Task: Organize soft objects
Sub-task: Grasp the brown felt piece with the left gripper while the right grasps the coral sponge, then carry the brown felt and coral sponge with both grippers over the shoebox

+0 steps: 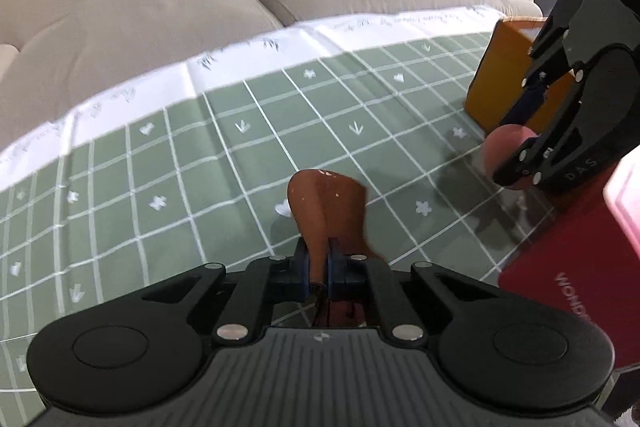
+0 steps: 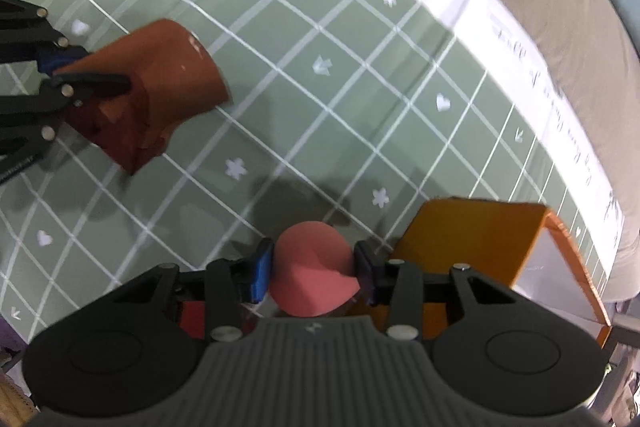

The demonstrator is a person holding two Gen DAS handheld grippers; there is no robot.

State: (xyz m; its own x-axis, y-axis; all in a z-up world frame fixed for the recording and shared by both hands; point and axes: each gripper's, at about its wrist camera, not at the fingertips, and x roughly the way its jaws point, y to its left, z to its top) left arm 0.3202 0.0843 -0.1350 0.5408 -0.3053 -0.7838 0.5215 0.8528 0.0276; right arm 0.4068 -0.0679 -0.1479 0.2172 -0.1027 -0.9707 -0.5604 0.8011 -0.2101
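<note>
Left gripper (image 1: 318, 267) pinched nearly shut on a folded brown foam sheet (image 1: 326, 211), right gripper (image 2: 314, 269) half-open, clamping a pink foam ball (image 2: 310, 267), near orange box (image 2: 472, 243)

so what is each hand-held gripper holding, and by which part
The left hand-held gripper pinches the brown curled foam sheet at its near edge. The right hand-held gripper clamps the pink rolled foam piece across its sides.

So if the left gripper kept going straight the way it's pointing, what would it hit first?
Probably the green checked tablecloth, past the brown piece held in its jaws. The left gripper seems angled slightly down at it; beyond is the beige sofa. Depth is unclear.
</note>
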